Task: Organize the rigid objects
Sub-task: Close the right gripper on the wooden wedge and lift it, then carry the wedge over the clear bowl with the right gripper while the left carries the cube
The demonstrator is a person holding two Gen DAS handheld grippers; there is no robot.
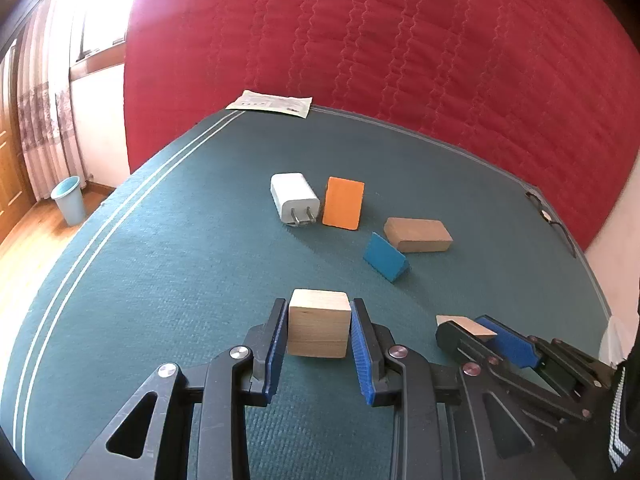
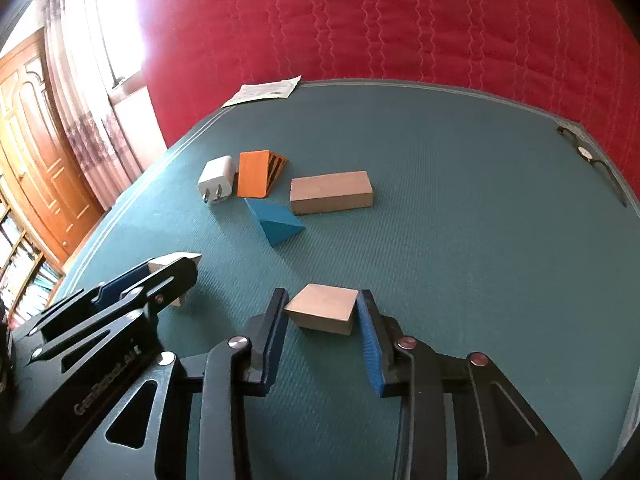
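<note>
My left gripper (image 1: pixel 319 326) is shut on a pale wooden cube (image 1: pixel 319 322), held over the green table (image 1: pixel 160 260). My right gripper (image 2: pixel 322 312) is shut on a flat pale wooden block (image 2: pixel 322 308); it also shows at the right of the left wrist view (image 1: pixel 466 326). Farther out on the table lie a white charger plug (image 1: pixel 294 198), an orange wedge (image 1: pixel 343 203), a blue triangular block (image 1: pixel 385 257) and a long brown wooden block (image 1: pixel 418 234). The left gripper with its cube (image 2: pixel 176 266) shows at the left of the right wrist view.
A paper leaflet (image 1: pixel 270 103) lies at the table's far edge against a red quilted bed (image 1: pixel 400 40). Black glasses (image 1: pixel 552 216) lie at the far right edge. A light blue bin (image 1: pixel 69 200) stands on the wooden floor to the left.
</note>
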